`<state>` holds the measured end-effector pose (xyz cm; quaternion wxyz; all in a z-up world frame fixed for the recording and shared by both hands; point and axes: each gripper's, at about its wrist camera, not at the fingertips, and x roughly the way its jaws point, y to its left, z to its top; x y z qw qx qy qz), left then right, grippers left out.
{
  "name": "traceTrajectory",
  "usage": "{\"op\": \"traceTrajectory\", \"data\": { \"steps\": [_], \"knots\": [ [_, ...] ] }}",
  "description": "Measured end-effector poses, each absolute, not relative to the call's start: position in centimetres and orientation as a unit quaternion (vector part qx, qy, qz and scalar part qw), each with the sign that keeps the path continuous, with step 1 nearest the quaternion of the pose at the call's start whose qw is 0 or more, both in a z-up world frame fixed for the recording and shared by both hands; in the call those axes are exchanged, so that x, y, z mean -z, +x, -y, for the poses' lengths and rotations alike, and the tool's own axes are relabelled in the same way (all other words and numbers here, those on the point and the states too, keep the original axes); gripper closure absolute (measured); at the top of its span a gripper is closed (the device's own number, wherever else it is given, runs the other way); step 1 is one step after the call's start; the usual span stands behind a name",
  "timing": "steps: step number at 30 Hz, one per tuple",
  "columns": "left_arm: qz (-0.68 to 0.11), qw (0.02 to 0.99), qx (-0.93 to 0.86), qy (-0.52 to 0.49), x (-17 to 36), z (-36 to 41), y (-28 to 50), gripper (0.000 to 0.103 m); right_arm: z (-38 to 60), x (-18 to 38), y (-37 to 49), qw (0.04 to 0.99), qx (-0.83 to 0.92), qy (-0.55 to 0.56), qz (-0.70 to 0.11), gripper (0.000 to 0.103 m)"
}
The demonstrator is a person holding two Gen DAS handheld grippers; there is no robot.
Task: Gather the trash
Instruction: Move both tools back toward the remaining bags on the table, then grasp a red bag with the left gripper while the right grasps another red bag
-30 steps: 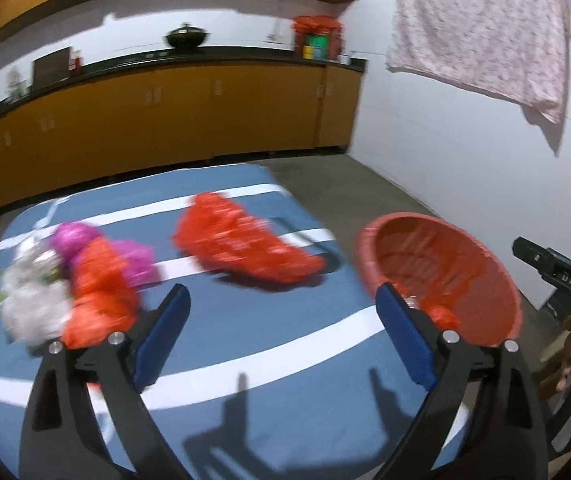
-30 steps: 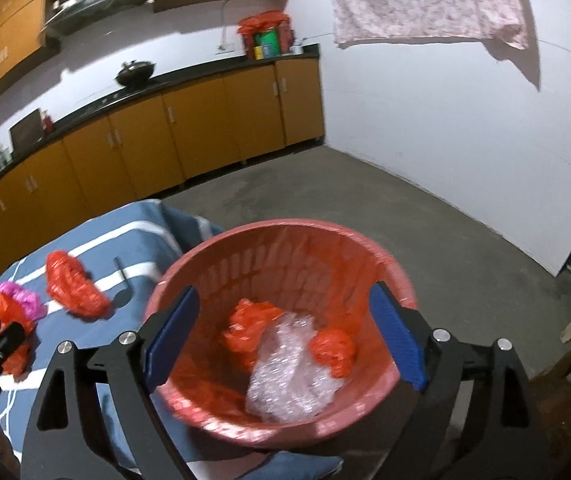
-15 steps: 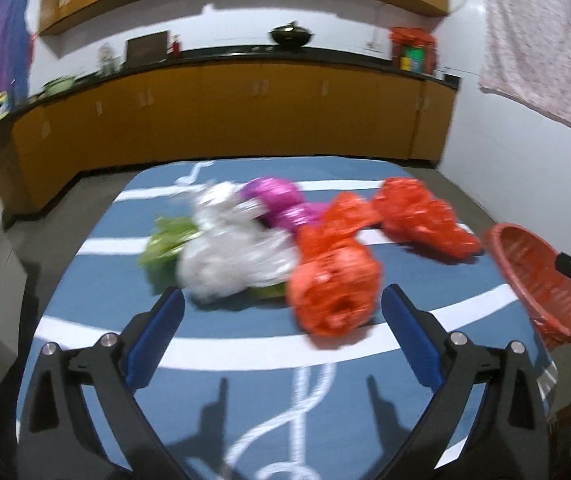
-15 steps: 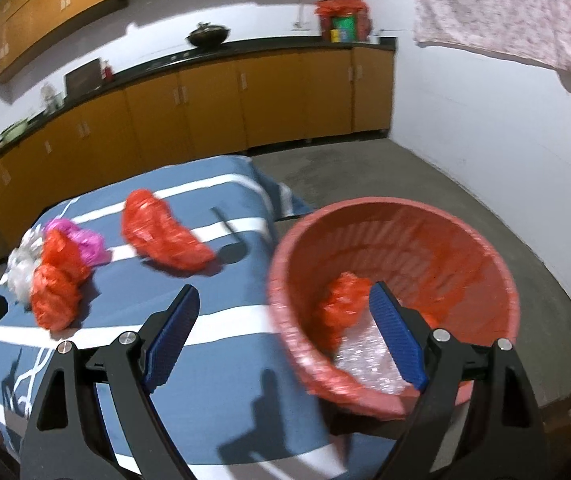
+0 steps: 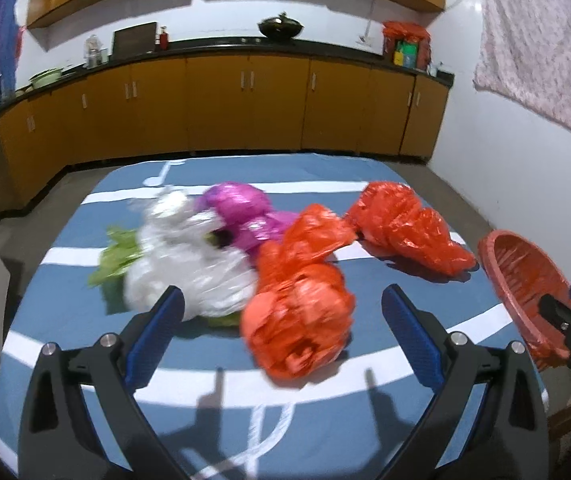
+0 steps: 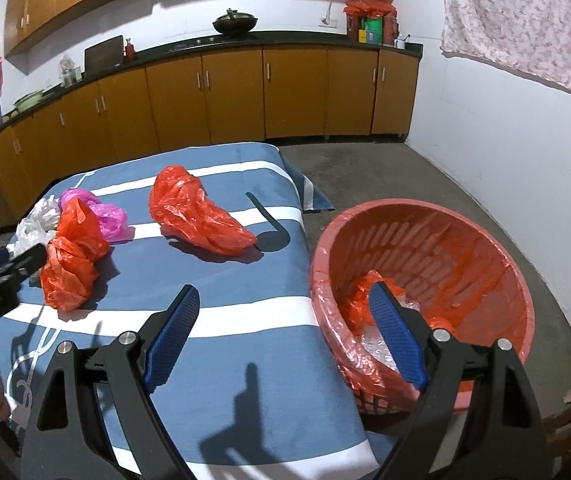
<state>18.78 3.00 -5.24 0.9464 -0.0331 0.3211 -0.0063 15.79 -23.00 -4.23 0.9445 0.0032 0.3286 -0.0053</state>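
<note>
Crumpled plastic bags lie on a blue-and-white striped cloth: a near red bag, a far red bag, a white bag, a magenta bag and a green one. My left gripper is open, its jaws either side of the near red bag, just short of it. My right gripper is open and empty above the table's right edge. A red basket beside the table holds red and clear plastic.
Orange cabinets with a dark counter run along the back wall. A wok and jars stand on it. A flowered cloth hangs on the white wall at right. Bare concrete floor lies behind the basket.
My left gripper has swung left from the basket side to face the bag pile and closed in on the near red bag. My right gripper has moved from above the basket toward the table.
</note>
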Motion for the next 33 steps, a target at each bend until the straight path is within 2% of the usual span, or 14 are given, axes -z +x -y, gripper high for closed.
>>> {"op": "traceTrajectory", "data": {
  "steps": [4,6,11,14,25,33],
  "knots": [
    [-0.352,0.936,-0.002,-0.02,6.8,-1.8,21.2,0.009,23.4,4.6,16.0,0.942,0.009,0.014,-0.334,0.017],
    [-0.365,0.931,0.003,-0.02,7.4,-1.5,22.0,0.022,23.6,4.8,16.1,0.941,0.009,0.017,-0.338,0.017],
    [-0.392,0.92,0.005,-0.004,8.8,-0.6,23.4,0.045,23.3,5.2,16.5,0.939,0.007,0.022,-0.343,0.017],
    [-0.385,0.923,0.013,-0.012,8.7,-0.8,23.2,0.053,22.9,5.1,16.8,0.939,-0.001,0.022,-0.343,0.017],
    [-0.315,0.944,0.062,-0.077,4.6,-5.1,19.0,0.055,18.0,4.2,20.7,0.944,-0.045,0.003,-0.325,0.017],
    [-0.273,0.958,0.011,-0.088,1.2,-10.2,17.5,0.054,13.1,4.8,26.8,0.941,-0.071,-0.027,-0.329,0.017]
  ]
}}
